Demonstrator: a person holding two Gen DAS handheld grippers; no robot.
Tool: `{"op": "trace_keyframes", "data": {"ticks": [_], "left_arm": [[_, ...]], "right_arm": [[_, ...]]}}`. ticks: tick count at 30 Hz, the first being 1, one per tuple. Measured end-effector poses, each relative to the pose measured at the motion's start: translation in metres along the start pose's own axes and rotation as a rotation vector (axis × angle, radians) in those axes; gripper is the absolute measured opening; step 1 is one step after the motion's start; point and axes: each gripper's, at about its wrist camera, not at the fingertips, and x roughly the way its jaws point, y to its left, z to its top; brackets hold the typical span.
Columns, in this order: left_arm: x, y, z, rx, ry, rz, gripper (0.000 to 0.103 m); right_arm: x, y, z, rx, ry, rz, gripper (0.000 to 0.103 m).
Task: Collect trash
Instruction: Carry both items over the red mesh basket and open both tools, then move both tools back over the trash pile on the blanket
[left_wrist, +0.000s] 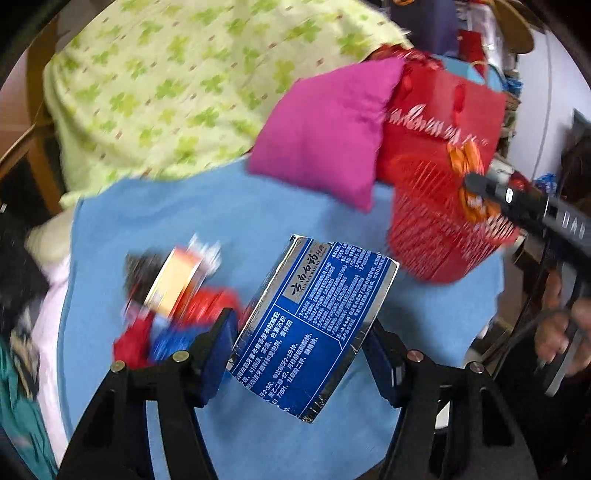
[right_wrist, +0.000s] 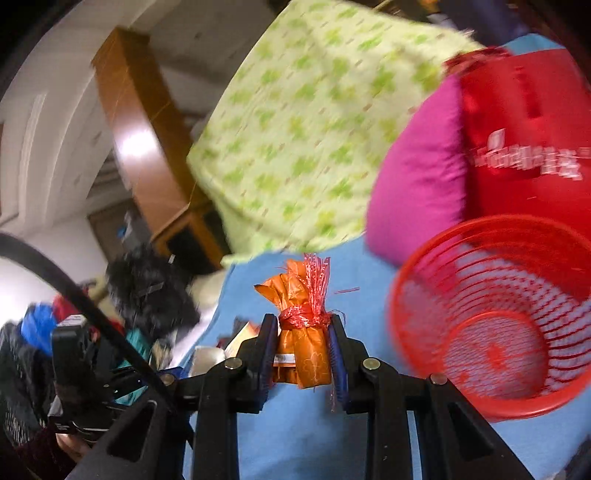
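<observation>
The blue box (left_wrist: 314, 325) with white print and silver edges sits tilted between the pads of the left gripper (left_wrist: 303, 354), held clear above the blue cloth (left_wrist: 229, 221); the jaws stand at a middling width, pressed on its two long sides. The right gripper (right_wrist: 303, 354) is nearly closed, pinching an orange wrapper bundle (right_wrist: 301, 332) tied round its middle with red ribbon (right_wrist: 304, 318), the bundle standing upright between the pads. In the left view the same bundle shows as an orange blur at the tip of the right gripper (left_wrist: 476, 192), in front of the red basket (left_wrist: 443, 221).

The basket (right_wrist: 495, 317) is a red plastic mesh bin lying tilted on the cloth, its mouth turned toward the right camera, just right of the bundle. Behind it lean a magenta pillow (left_wrist: 325, 133) and a red bag (left_wrist: 447, 114) with white print. Left of the box, more litter (left_wrist: 173, 299) lies on the cloth: a blurred orange-and-white packet and red and blue wrappers. A green clover-print quilt (left_wrist: 177, 85) is heaped behind. A hand (left_wrist: 565, 332) grips the right gripper's handle.
</observation>
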Motion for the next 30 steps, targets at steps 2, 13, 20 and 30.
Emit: {"op": "trace_keyframes", "data": {"ticks": [2,13,20,30], "left_arm": [[0.001,-0.016,0.024,0.015,-0.026,-0.033,0.068],[0.045,-0.121,0.128,0.109,-0.044,-0.154,0.069],[0.088,-0.146,0.145,0.086,0.044,-0.195,0.072],[0.061,-0.080,0.107,-0.002,0.010,-0.097,0.075]], "right_arm": [[-0.014,-0.018,0.009,0.042,-0.038,-0.018,0.029],[-0.065,-0.119,0.023,0.293,-0.119,-0.149,0.031],[-0.064,-0.146,0.019,0.372,-0.079,-0.170,0.033],[-0.055,-0.111,0.028,0.268,-0.101,-0.148,0.066]]}}
